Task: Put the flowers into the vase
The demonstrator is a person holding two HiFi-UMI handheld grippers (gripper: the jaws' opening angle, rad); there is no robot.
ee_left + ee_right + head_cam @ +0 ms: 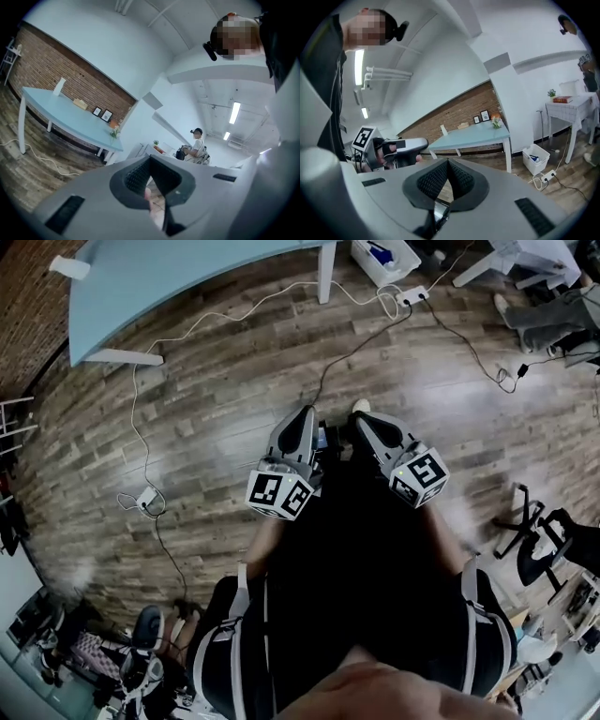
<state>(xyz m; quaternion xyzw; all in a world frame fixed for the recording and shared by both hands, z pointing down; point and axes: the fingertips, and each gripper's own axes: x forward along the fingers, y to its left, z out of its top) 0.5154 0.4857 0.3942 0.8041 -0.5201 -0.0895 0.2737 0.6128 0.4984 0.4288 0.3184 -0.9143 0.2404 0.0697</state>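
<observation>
both grippers are out in front of the person, held side by side over the wooden floor (216,399). the left gripper (150,159) has its jaws clenched, ribbed pads meeting at the tip with nothing between them. the right gripper (447,163) is the same: jaws pressed together and empty. from the head view the two point away from the body, near each other but apart, with the left marker cube (279,495) and the right marker cube (419,476) facing up toward the camera.

now the flowers (497,123): a small green and white bunch sitting near the end of the light blue worktop (187,277), well apart from both grippers. they are too small to tell what they stand in, so i cannot make out the vase. behind them, two picture frames (481,116) lean against the brick wall (454,115).

in the right gripper view the worktop lies across the room, straight past the jaws, with the left gripper in at the left edge. a white bin (536,157) sits on the floor just beside the worktop's near leg, and a power strip (412,294) lies close to it with a dark cable (366,345) trailing across the boards. off to the right, a white side table (569,110) carries a book (562,99). in the left gripper view, a person (197,145) stands far back in the room.
</observation>
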